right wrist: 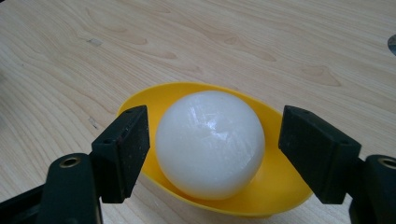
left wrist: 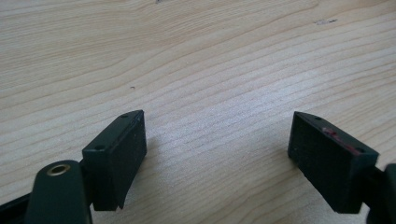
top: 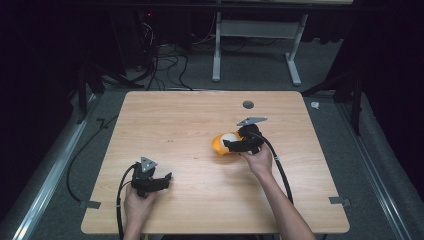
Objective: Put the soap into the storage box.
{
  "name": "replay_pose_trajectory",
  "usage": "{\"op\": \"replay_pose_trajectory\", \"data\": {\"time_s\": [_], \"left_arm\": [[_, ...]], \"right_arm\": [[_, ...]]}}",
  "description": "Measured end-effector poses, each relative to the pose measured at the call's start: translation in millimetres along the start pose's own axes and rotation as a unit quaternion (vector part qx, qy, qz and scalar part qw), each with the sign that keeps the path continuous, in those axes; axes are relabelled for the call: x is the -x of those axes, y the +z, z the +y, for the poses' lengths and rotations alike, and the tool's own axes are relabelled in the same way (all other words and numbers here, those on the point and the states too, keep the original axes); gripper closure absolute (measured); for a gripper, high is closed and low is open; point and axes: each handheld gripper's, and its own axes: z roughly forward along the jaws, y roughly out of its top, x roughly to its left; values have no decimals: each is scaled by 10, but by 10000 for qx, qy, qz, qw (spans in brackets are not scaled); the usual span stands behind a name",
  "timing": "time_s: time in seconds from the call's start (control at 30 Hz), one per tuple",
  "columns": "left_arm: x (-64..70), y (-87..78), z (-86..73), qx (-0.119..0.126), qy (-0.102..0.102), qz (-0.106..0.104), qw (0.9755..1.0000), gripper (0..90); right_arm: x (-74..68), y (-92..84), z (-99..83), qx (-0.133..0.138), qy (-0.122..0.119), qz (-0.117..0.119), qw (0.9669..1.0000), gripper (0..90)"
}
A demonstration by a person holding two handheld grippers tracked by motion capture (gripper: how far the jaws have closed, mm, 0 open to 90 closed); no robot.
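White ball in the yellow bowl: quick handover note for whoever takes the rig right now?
Right gripper: jaws straddle the white ball, one on each side, with a visible gap on both sides; not gripped yet.
Left gripper: open, nothing between the jaws, above bare table at the near left.
The ball sits in the yellow bowl, right of the table's centre.
Done: right gripper lined up on the ball.
Left: probably close on the ball and lift it out; the shallow bowl may slide.
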Motion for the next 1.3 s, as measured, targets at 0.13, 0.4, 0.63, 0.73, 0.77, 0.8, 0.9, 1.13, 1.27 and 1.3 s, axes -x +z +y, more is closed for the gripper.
{"op": "replay_pose_trajectory", "data": {"time_s": [0.13, 0.4, 0.63, 0.73, 0.77, 0.8, 0.9, 1.13, 1.27, 1.3], "left_arm": [[-1, 0, 0, -1, 4, 3, 10000, 200], [0, 0, 0, 0, 1, 1, 10000, 200], [0, 0, 0, 0, 1, 1, 10000, 200], [0, 0, 0, 0, 0, 1, 10000, 200], [0, 0, 0, 0, 0, 1, 10000, 200], [0, 0, 0, 0, -1, 0, 10000, 200], [0, 0, 0, 1, 1, 0, 10000, 200], [-1, 0, 0, 0, 3, 3, 10000, 200], [0, 0, 0, 1, 2, 3, 10000, 200], [0, 0, 0, 1, 2, 3, 10000, 200]], "right_arm": [[15, -44, -1, 28, -7, -25, 10000, 258], [52, -146, -12, 97, 16, -37, 9999, 261], [44, -202, -19, 103, -22, -39, 9999, 261], [55, -234, -22, 100, 11, -43, 9999, 262], [55, -234, -22, 100, 11, -43, 9999, 262], [67, -262, -23, 101, 15, -63, 9999, 263], [77, -291, -23, 149, 35, -53, 9999, 264], [87, -383, -33, 206, 24, -87, 9997, 267], [58, -469, -38, 287, -76, -170, 9994, 273], [58, -469, -38, 287, -76, -170, 9994, 273]]}}
